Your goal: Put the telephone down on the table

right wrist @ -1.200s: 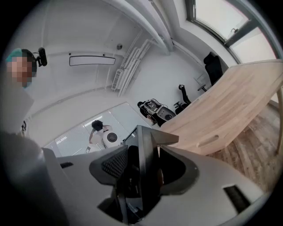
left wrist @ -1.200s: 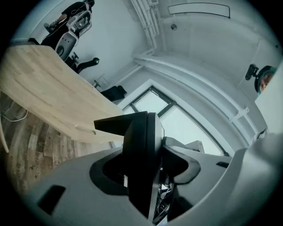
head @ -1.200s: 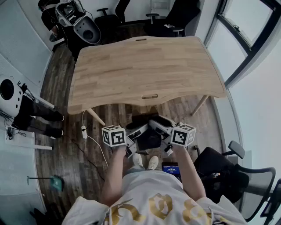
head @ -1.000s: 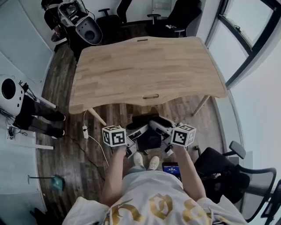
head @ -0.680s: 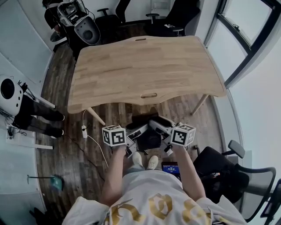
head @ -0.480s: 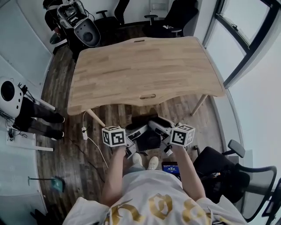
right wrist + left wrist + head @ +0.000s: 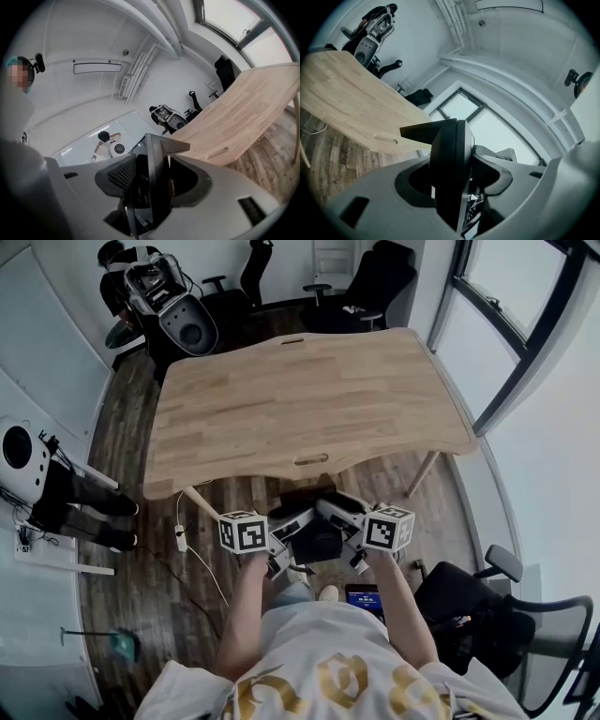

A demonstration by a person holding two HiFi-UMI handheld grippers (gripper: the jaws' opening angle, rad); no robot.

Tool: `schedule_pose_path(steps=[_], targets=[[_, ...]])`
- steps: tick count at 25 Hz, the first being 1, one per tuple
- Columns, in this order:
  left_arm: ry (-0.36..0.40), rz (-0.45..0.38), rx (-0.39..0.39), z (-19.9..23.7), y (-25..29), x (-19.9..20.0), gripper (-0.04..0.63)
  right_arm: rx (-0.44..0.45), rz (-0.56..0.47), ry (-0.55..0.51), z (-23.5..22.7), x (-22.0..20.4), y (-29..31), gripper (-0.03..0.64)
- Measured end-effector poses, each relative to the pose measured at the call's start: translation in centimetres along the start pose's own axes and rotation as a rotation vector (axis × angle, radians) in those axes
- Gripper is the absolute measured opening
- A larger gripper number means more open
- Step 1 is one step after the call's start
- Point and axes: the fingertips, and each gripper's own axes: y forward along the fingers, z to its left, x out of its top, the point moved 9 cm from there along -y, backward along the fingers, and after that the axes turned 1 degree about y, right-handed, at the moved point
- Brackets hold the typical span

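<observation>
A person stands just short of the near edge of a wooden table [image 7: 309, 399], carrying a black telephone [image 7: 317, 536] between two hand-held grippers in front of the body. The left gripper [image 7: 284, 538] clamps one side of the set and the right gripper [image 7: 349, 532] the other. Each gripper's own view shows its jaws set fairly wide and pressed on a dark slab of the phone's body, with the table's front edge and its slotted cut-out ahead. The telephone hangs over the wood-plank floor [image 7: 141, 549], near the table but not yet above it. Its shape is hard to read from above, where the grippers' marker cubes crowd it; it may be a desk set with a cradle. The carry appears to be the step in hand, the put-down not yet begun. The next move likely calls for both hands to go forward together, keep the set level, lower it onto the tabletop and only then part the jaws.
</observation>
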Motion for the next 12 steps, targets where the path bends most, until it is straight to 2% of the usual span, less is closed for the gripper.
schedule_pose_path(steps=[6,12], targets=[[0.011,0.005,0.004,1.4,1.1,2.3,0.227,0.007,-0.003,0.005,-1.4,1.9,1.7,0.21],[0.0,0.006,-0.001,5.5,2.9,5.6,0.227,0.0,0.0,0.003,-4.6,4.3,5.4,0.21]])
